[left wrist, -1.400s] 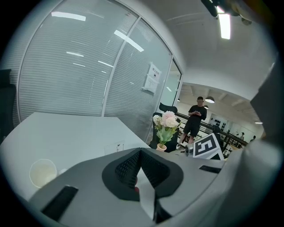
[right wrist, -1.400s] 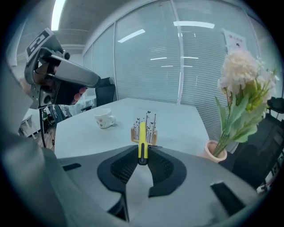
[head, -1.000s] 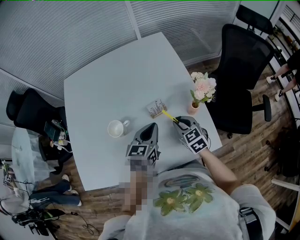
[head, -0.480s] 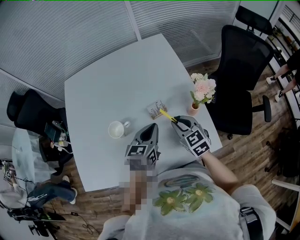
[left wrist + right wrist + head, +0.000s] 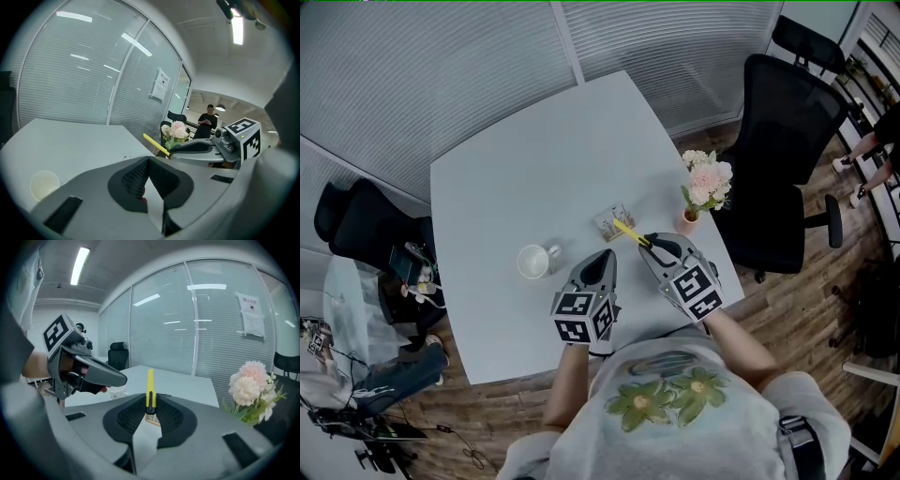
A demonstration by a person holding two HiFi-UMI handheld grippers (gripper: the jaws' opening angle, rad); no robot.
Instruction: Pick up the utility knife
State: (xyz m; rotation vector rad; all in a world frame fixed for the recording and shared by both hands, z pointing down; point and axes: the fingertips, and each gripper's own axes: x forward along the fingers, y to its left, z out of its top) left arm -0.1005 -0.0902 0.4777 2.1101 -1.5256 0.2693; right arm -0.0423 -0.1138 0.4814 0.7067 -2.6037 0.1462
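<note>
The yellow utility knife point(image 5: 630, 232) sticks out forward from my right gripper point(image 5: 649, 242), which is shut on its rear end and holds it off the white table point(image 5: 534, 159). In the right gripper view the knife point(image 5: 150, 387) stands straight up between the black pads point(image 5: 131, 416). From the left gripper view it shows as a slanted yellow bar point(image 5: 156, 145) ahead of the right gripper point(image 5: 197, 149). My left gripper point(image 5: 605, 255) hovers beside it near the table's front edge, jaws together with nothing in them point(image 5: 149, 160).
A white mug point(image 5: 532, 260) stands left of the left gripper. A small box point(image 5: 612, 220) lies just beyond the knife tip. A pot of pink flowers point(image 5: 703, 187) is at the table's right edge. Black chairs point(image 5: 783, 150) point(image 5: 356, 225) flank the table.
My right gripper has risen with the knife, whose tip now reaches over the small box. The left gripper has stayed in place.
</note>
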